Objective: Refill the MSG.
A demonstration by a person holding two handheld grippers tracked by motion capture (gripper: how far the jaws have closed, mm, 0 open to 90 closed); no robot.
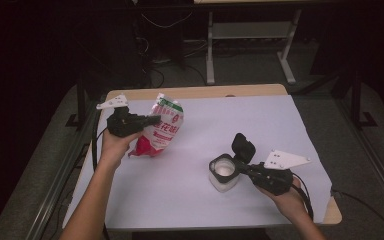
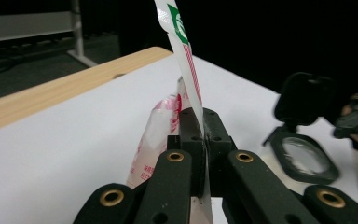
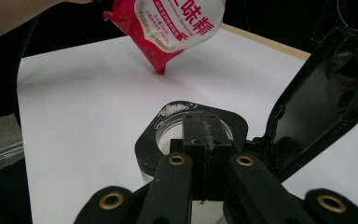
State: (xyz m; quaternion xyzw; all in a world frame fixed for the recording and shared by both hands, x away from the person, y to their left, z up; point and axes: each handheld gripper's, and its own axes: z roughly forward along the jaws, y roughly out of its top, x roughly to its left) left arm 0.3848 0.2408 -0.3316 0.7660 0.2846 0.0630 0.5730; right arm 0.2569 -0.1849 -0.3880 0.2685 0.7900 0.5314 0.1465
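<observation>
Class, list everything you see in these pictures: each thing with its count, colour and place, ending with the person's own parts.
Pouch: one, red and white with green top, upright at table's left, pinched by left gripper.
Jar: one, clear with white contents, black rim, right of centre.
Lid: one, black, hinged open behind jar.
Table: one, white sheet over wooden top.
Desk frame: one, grey, on floor behind.
Left gripper: one, black, shut on pouch.
Right gripper: one, black, shut on jar's rim.
Forearms: two, from bottom edge.
</observation>
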